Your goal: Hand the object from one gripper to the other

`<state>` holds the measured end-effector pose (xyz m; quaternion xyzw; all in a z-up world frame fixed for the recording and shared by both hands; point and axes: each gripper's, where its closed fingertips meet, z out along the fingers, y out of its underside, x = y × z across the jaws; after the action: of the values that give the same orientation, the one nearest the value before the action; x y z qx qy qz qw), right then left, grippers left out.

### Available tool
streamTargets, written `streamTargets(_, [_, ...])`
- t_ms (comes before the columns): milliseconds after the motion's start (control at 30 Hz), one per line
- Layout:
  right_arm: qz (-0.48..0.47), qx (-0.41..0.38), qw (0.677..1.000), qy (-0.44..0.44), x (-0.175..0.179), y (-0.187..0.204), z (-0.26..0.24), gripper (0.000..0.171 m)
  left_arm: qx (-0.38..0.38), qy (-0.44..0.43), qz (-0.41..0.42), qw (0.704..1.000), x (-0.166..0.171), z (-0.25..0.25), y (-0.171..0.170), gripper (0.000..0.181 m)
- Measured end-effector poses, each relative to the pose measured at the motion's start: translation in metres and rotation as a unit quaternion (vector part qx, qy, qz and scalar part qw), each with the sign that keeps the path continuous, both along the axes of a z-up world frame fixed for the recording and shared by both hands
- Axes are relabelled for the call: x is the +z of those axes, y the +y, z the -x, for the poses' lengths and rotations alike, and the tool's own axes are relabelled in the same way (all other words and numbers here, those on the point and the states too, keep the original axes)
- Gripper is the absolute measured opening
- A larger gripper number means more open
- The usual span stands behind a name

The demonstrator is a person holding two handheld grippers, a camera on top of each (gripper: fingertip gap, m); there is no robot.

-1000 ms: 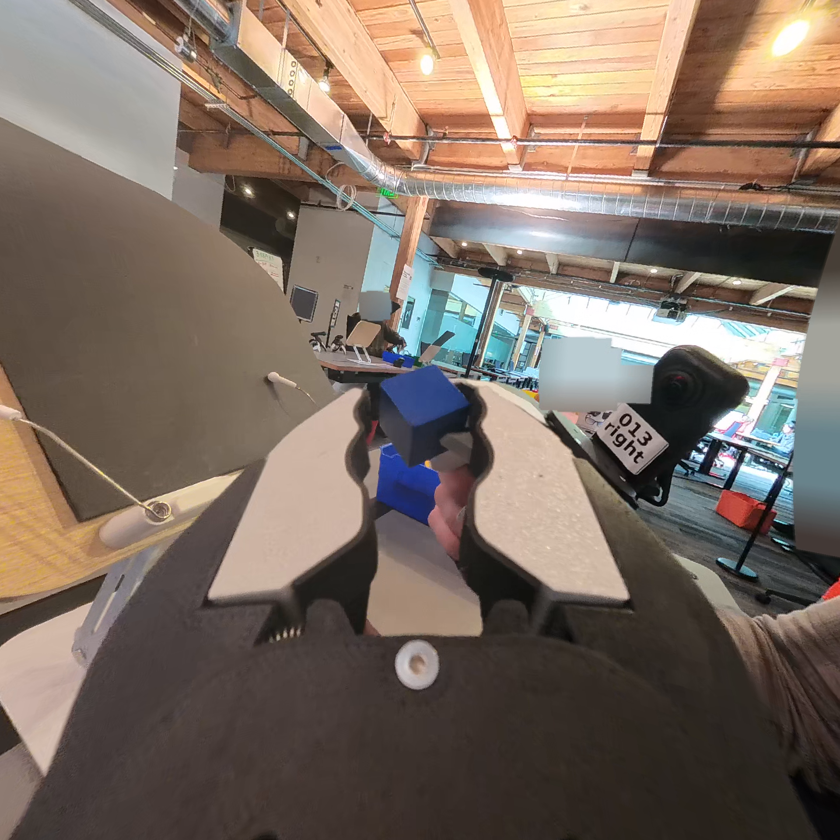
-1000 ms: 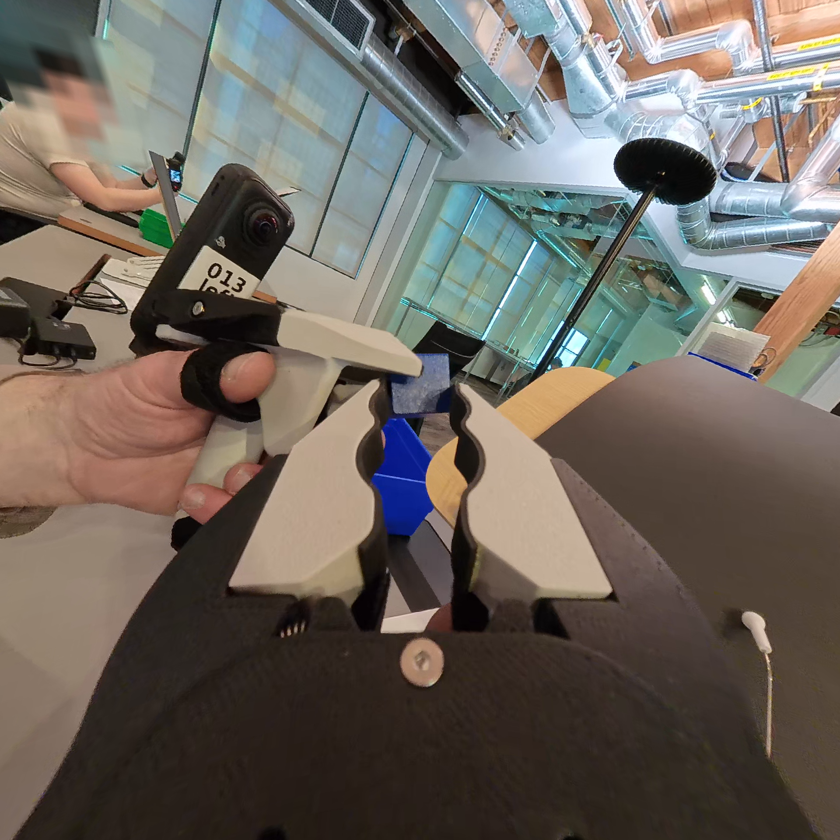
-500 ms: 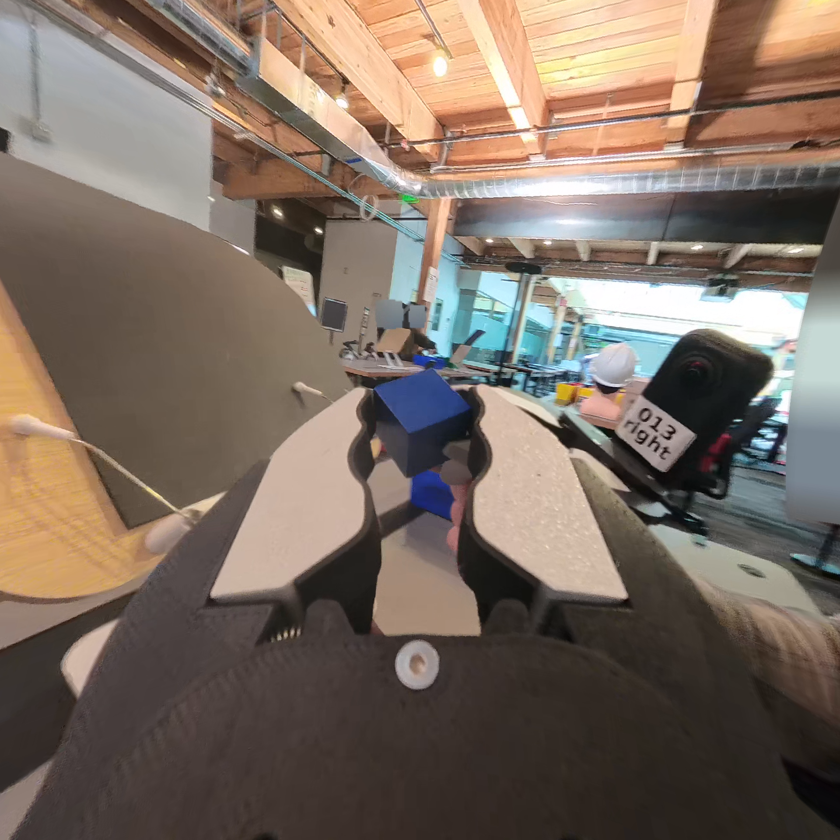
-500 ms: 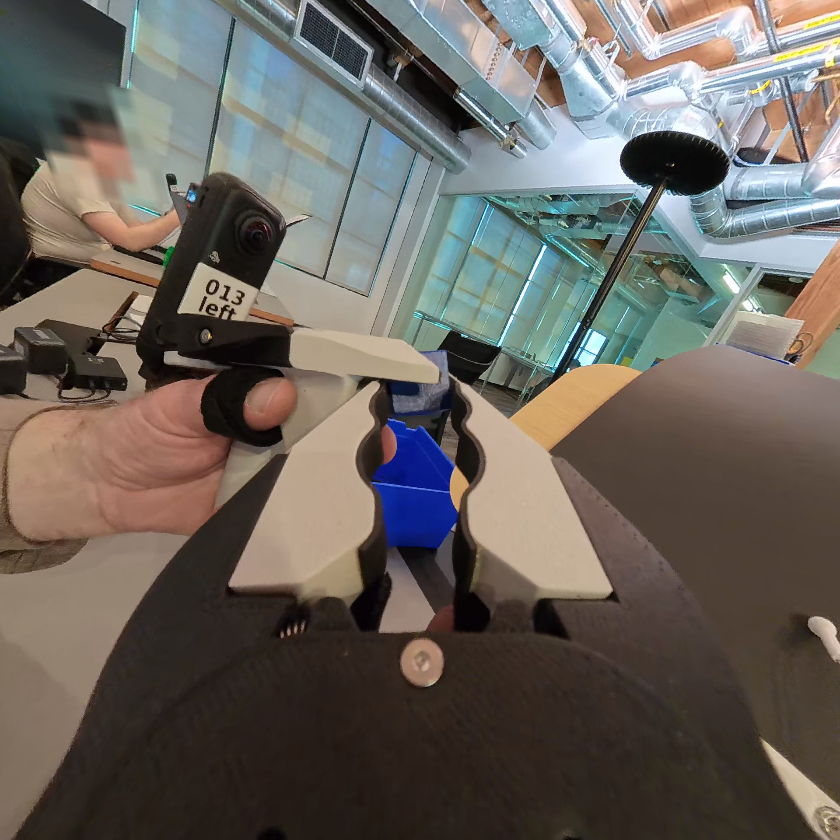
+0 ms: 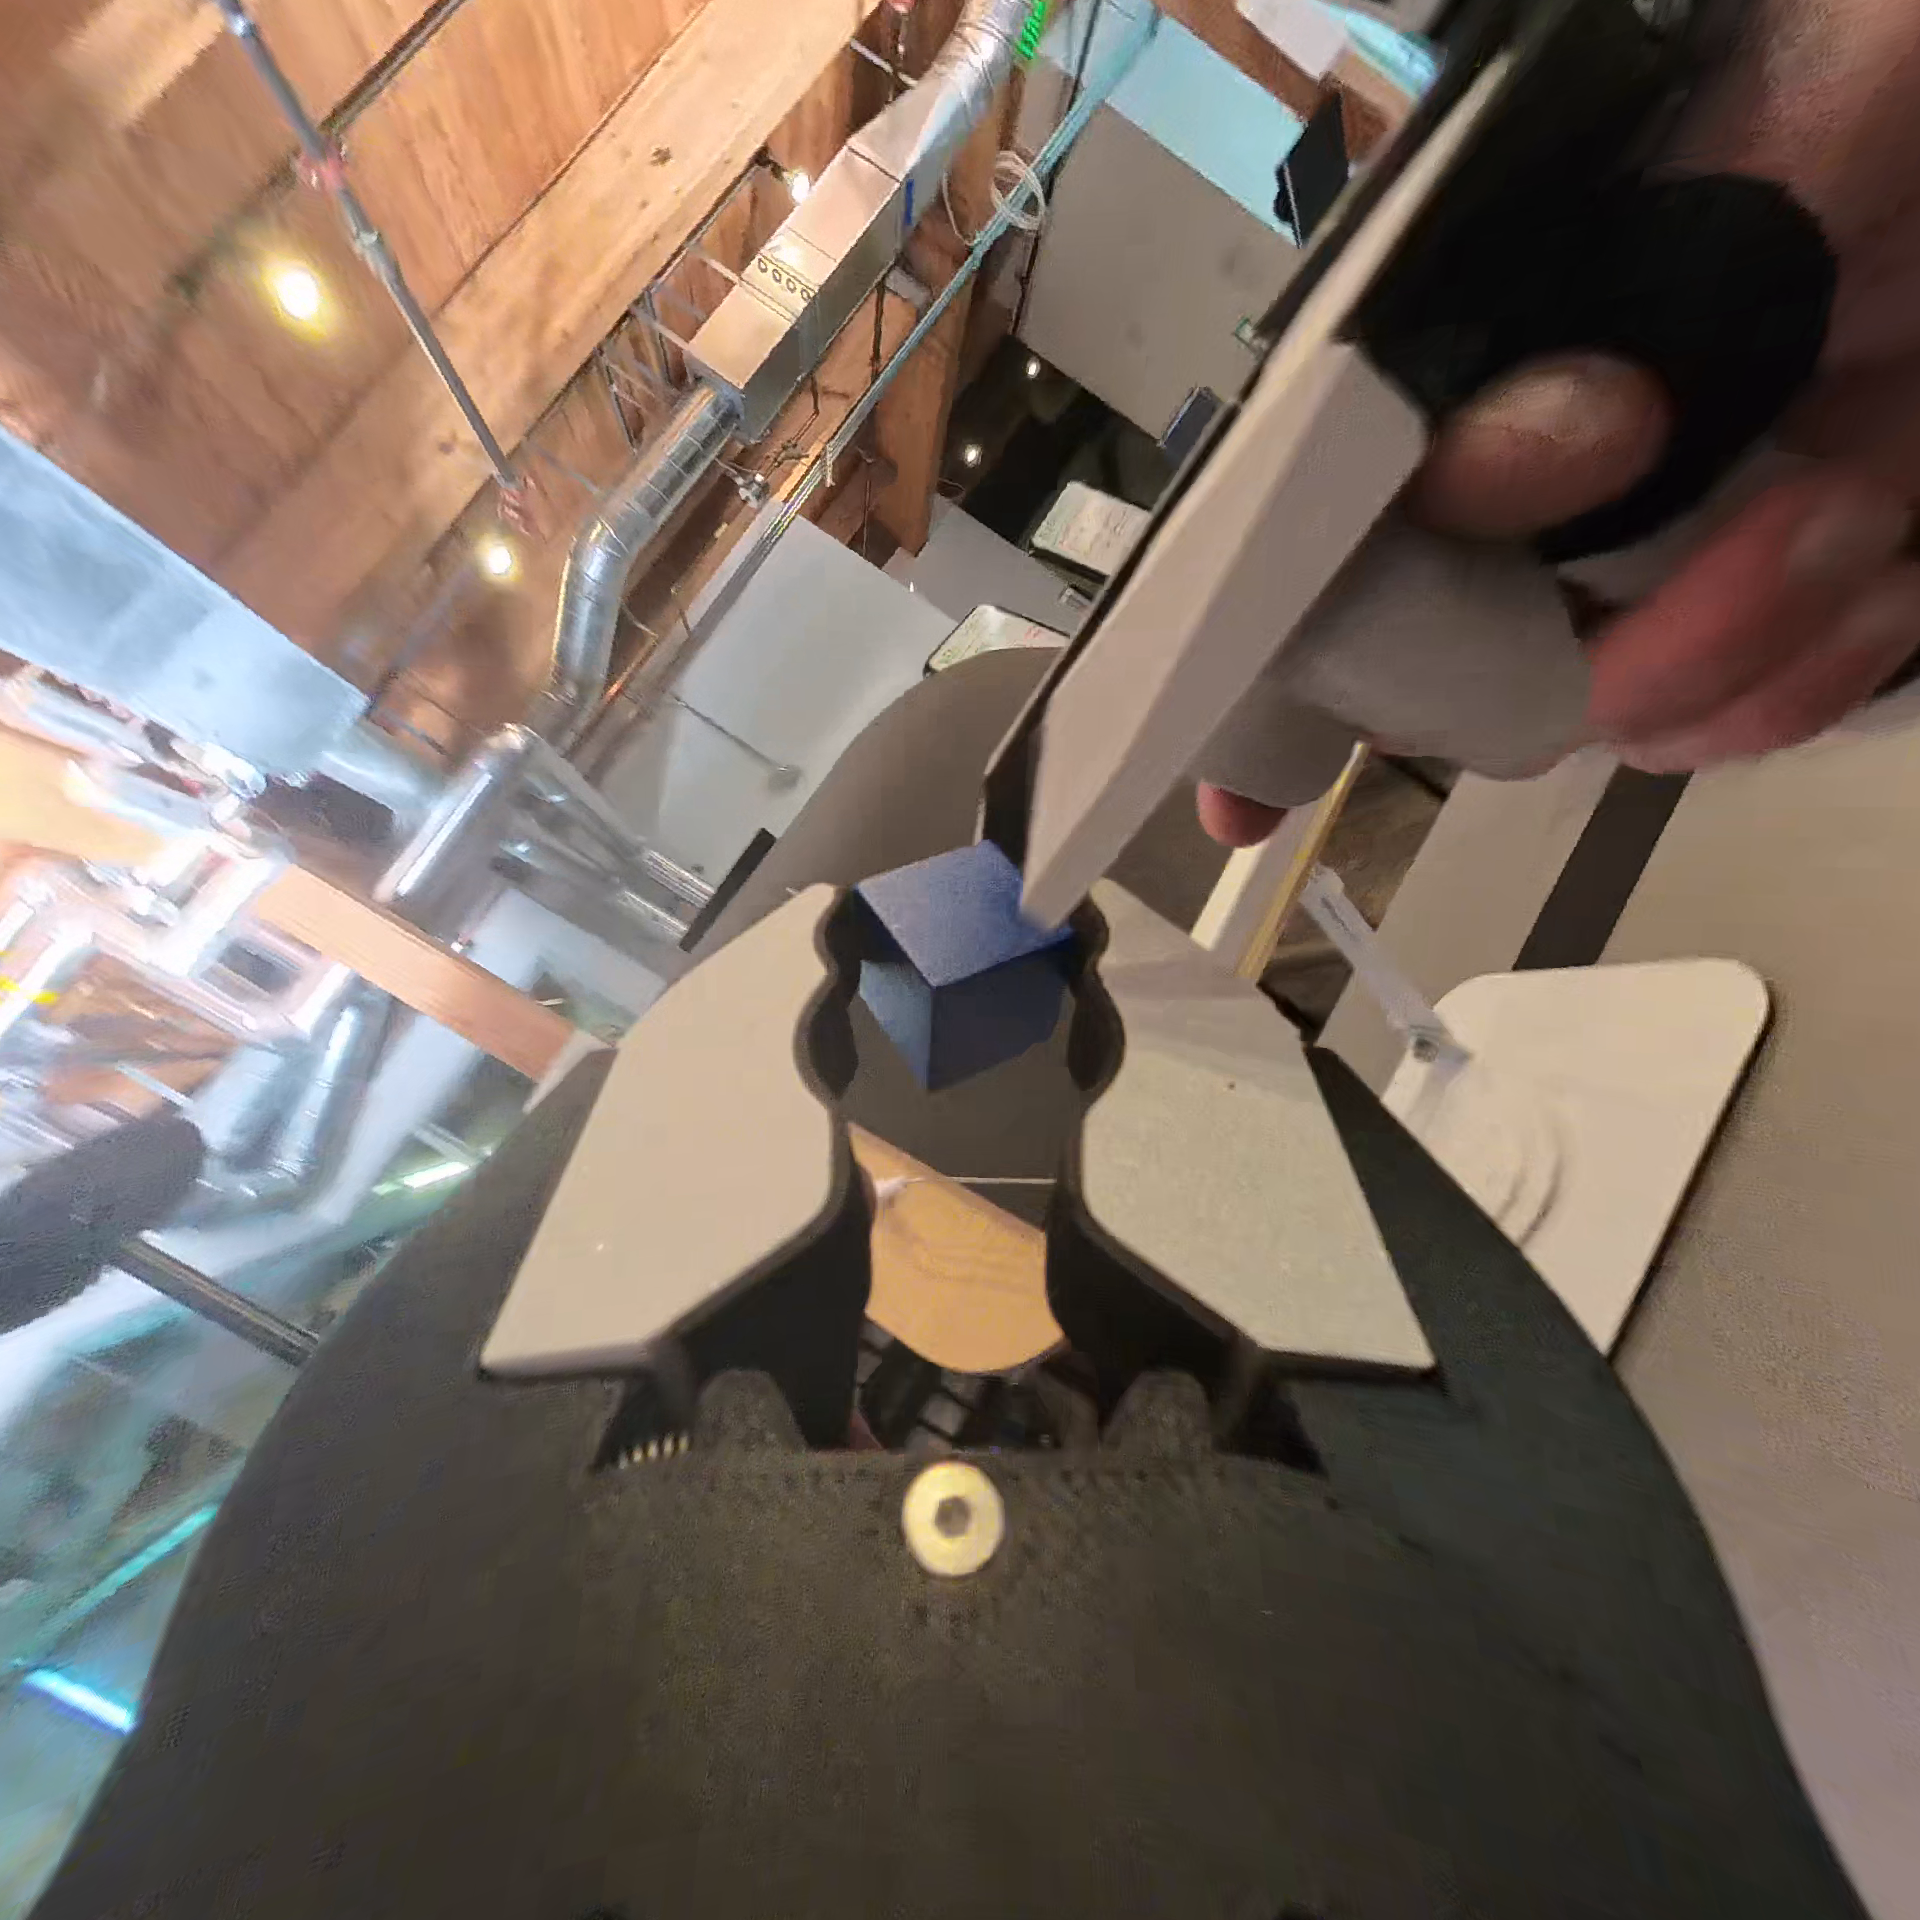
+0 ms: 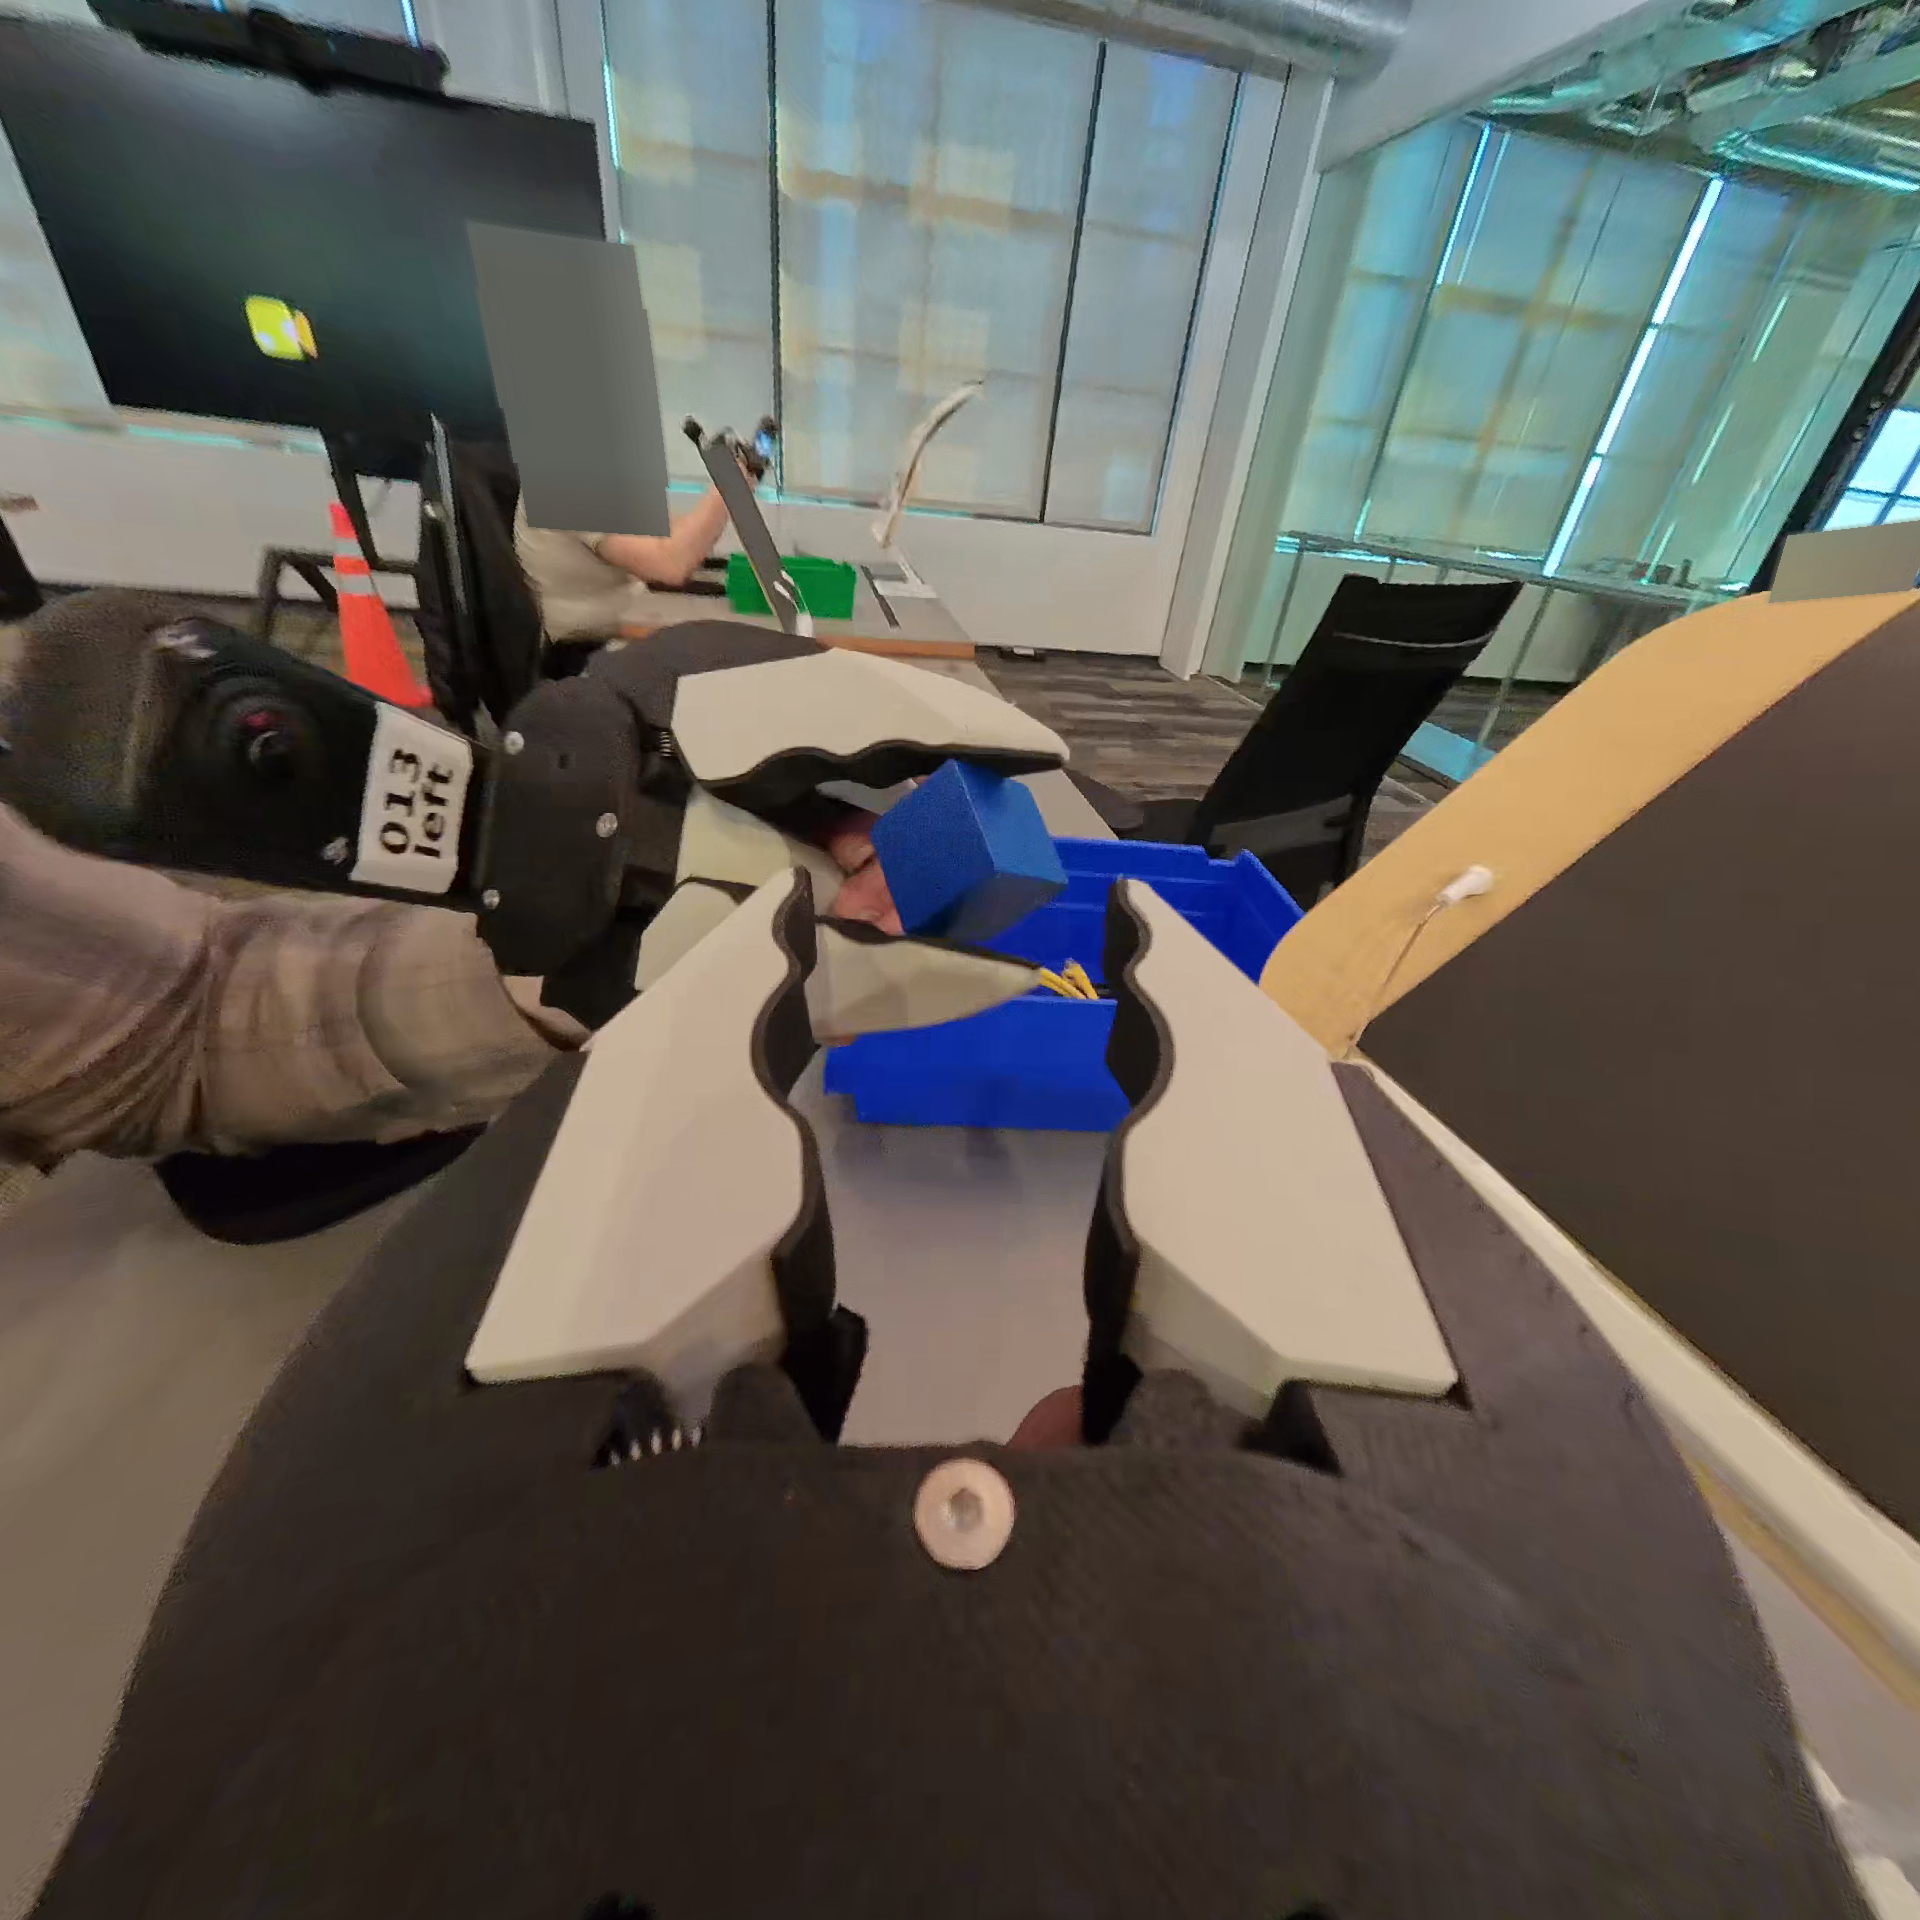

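Left hand-held gripper [image 6: 1023, 862] clamps blue cube [image 6: 966, 850]; right hand-held gripper [image 6: 961, 940] agape beneath.

I'm in an open-plan office/lab: exposed timber ceiling [image 5: 499, 208] with silver ducting [image 5: 623, 530], glass partition walls [image 6: 935, 260], big black wall monitor [image 6: 291, 229], black office chair [image 6: 1351, 707].

Both grippers [image 6: 956, 925] have pale grey fingers [image 6: 665, 1174] with wavy black pads on black bodies. Each carries one silver screw [image 6: 963, 1512]. The sleeve [image 6: 208, 1029] looks faintly checked, beige-grey.
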<state>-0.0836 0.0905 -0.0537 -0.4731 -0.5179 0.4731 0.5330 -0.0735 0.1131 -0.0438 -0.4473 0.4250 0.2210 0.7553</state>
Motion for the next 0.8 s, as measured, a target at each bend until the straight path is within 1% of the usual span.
streamTargets(100, [0.0,-0.016,0.999,-0.034,-0.011,0.001,0.007,0.052,0.012,0.039,-0.016,0.999,-0.008,-0.009,0.0,0.038])
streamTargets(200, [0.022,-0.036,0.997,-0.059,-0.02,0.006,0.013,0.046,0.05,0.1,-0.048,0.993,-0.015,-0.013,0.002,0.038])
streamTargets(267, [0.027,-0.049,0.996,-0.07,-0.026,0.008,0.016,0.046,0.073,0.105,-0.055,0.99,-0.016,-0.012,0.005,0.038])
streamTargets(367, [0.027,-0.064,0.994,-0.08,-0.03,0.011,0.019,0.046,0.082,0.131,-0.065,0.986,-0.021,-0.016,0.006,0.038])
streamTargets(433, [0.027,-0.078,0.993,-0.08,-0.031,0.014,0.02,0.048,0.093,0.132,-0.061,0.985,-0.023,-0.015,0.008,0.038])
streamTargets(533, [0.02,-0.089,0.993,-0.076,-0.031,0.016,0.021,0.044,0.094,0.132,-0.063,0.985,-0.023,-0.015,0.008,0.038])
streamTargets(800, [0.022,-0.075,0.995,-0.064,-0.028,0.013,0.02,0.041,0.087,0.12,-0.062,0.987,-0.021,-0.016,0.006,0.038])
